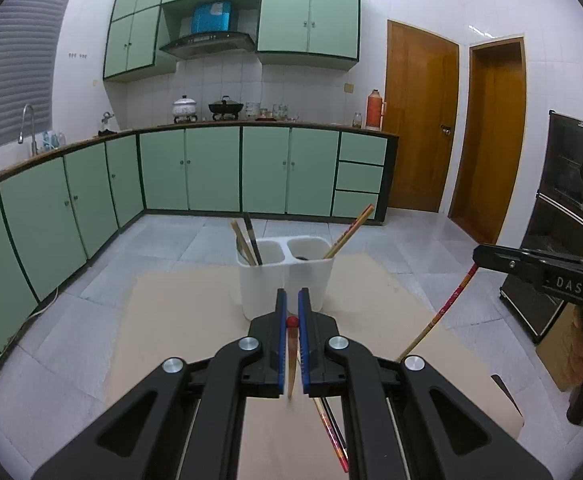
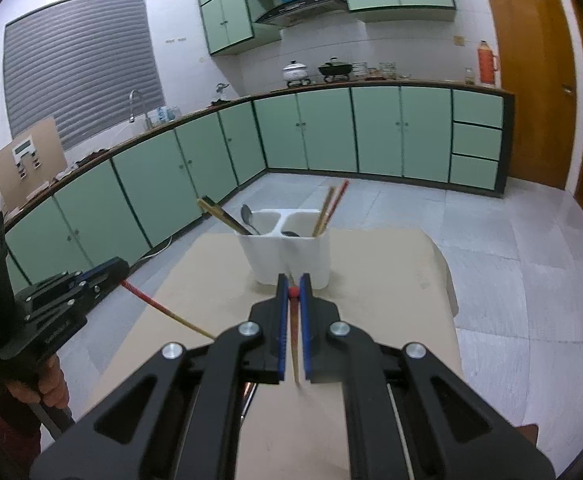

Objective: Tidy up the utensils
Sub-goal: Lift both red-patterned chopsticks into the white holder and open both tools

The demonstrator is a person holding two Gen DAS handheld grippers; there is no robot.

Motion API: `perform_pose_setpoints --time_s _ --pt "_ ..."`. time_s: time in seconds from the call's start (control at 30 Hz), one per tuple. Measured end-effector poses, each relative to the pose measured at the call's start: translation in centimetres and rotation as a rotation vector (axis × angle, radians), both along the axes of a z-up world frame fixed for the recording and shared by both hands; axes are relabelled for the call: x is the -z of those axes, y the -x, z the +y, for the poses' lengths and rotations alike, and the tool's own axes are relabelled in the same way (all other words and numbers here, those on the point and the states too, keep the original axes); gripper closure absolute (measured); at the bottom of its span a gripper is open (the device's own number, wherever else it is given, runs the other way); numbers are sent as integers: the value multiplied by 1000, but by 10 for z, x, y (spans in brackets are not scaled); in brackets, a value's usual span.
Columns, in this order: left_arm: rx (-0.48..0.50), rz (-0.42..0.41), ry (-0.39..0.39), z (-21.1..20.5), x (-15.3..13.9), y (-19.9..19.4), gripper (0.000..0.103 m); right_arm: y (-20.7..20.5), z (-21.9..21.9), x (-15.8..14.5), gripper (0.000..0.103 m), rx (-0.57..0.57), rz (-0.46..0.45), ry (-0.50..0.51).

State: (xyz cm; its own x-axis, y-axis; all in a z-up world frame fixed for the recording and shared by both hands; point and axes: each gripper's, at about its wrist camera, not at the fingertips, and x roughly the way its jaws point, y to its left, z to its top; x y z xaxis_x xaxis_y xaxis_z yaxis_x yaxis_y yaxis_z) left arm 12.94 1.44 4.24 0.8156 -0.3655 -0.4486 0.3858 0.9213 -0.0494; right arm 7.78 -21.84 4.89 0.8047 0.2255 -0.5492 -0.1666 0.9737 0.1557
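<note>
Just ahead of both pairs of jaws stands the white plastic two-compartment utensil holder [image 1: 287, 276], already holding several chopsticks and spoons. The left gripper [image 1: 292, 312] and right gripper [image 2: 293, 292] each pinch one red-tipped bamboo chopstick [image 1: 292, 356] [image 2: 294, 332], not yet dropped in.

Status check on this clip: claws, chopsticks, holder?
Left claw shut on chopstick. Right claw shut on another. White holder ahead, path unobstructed.
</note>
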Motion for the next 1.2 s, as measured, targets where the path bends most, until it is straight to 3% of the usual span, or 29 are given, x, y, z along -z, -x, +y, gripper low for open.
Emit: perform_pose_setpoints --time_s 0.3,0.63,0.87,1.03,1.2 --pt "10 -63 25 0 -32 -9 97 -15 3 -36 98 -33 -53 7" --pt "21 -229 72 -14 -95 -26 97 -36 4 -94 98 -36 -179 28" --pt "7 -312 96 -27 -122 -52 97 -65 -2 -120 98 -10 -259 22" --pt "-17 -363 89 -41 -125 -84 97 -95 -5 -119 98 17 -286 41" --pt "-38 -374 95 -53 -117 -119 97 -129 -1 -98 98 34 -269 90"
